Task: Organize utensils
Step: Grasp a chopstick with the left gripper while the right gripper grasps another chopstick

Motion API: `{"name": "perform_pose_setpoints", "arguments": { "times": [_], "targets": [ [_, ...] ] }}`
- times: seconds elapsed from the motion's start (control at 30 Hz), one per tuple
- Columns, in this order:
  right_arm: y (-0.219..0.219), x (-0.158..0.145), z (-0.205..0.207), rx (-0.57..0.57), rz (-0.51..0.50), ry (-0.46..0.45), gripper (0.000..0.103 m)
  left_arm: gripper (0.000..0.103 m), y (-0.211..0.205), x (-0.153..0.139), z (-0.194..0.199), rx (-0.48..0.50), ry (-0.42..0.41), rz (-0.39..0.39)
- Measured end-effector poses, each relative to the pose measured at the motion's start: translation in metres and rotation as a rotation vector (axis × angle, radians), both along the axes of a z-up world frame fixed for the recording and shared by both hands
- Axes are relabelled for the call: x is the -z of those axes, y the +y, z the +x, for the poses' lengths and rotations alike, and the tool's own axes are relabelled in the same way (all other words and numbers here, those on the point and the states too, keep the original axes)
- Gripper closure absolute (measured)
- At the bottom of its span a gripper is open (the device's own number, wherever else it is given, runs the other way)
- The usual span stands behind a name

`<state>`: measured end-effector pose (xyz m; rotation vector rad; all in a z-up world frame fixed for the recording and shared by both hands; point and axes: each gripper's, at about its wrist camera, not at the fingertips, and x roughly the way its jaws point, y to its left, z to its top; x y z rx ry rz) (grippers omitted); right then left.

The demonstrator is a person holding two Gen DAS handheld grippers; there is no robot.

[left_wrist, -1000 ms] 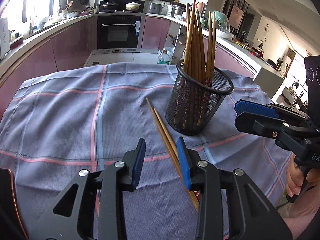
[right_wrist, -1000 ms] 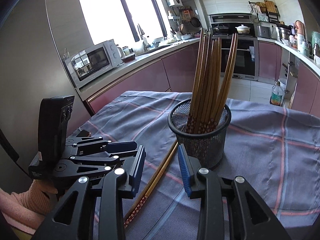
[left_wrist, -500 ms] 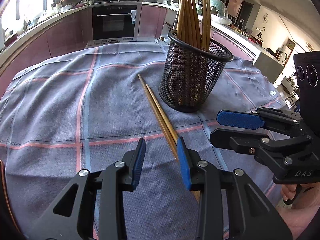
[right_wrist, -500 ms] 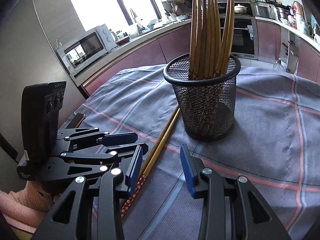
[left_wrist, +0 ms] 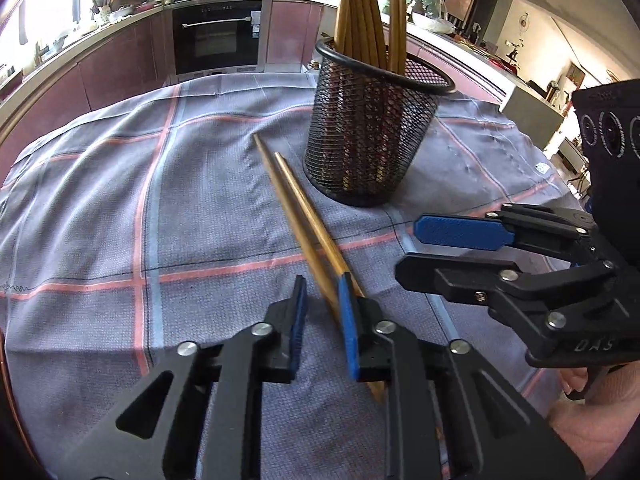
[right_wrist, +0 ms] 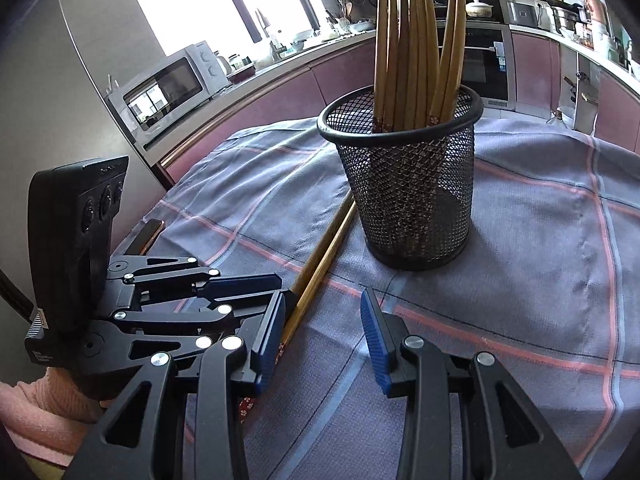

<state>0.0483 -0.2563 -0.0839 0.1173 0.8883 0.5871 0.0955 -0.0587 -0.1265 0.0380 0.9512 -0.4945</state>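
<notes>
My left gripper hides the near ends of the two loose chopsticks at lower centre; one looks blurred there. The standing chopsticks run off the top edge.

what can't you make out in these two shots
- Left gripper: the left wrist view leaves unclear whether its pads press the loose chopsticks; the shafts are blurred there.
- Chopsticks' near ends: covered by gripper bodies in both views.
- Tops of chopsticks in the mesh holder: cut off by the top edge.
</notes>
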Motion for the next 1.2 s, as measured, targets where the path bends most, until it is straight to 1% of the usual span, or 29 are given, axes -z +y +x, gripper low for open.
{"name": "perform_pose_setpoints", "arguments": {
  "times": [0.03,0.17,0.47,0.57,0.67,0.7,0.8,0.9,1.0,1.2],
  "targets": [
    [0.001,0.001,0.0,-0.003,-0.001,0.003,0.066,0.087,0.0,0.0,-0.001,0.001,0.003,-0.002],
    [0.006,0.007,0.002,-0.016,-0.007,0.016,0.066,0.094,0.003,0.0,-0.004,-0.006,0.017,-0.015],
    [0.021,0.015,0.007,-0.015,-0.041,0.023,0.067,0.095,0.016,0.003,-0.02,-0.041,0.042,-0.059],
    [0.027,0.017,0.008,-0.016,-0.058,0.02,0.073,0.095,0.019,0.003,-0.026,-0.052,0.051,-0.072],
    [0.032,0.017,0.008,-0.017,-0.076,0.014,0.075,0.095,0.019,0.002,-0.031,-0.056,0.047,-0.068],
    [0.034,0.016,0.008,-0.017,-0.087,0.01,0.079,0.095,0.019,0.003,-0.031,-0.058,0.05,-0.071],
    [0.037,0.016,0.005,-0.019,-0.126,-0.004,0.084,0.095,0.018,0.003,-0.033,-0.063,0.051,-0.074],
    [0.038,0.016,0.003,-0.027,-0.127,0.008,0.092,0.095,0.019,0.003,-0.033,-0.064,0.055,-0.08],
    [0.039,0.016,0.0,-0.03,-0.143,0.004,0.093,0.095,0.019,0.004,-0.033,-0.063,0.059,-0.086],
    [0.03,0.015,-0.01,-0.023,-0.13,0.028,0.095,0.095,0.022,0.005,-0.04,-0.065,0.077,-0.105]
  ]
}}
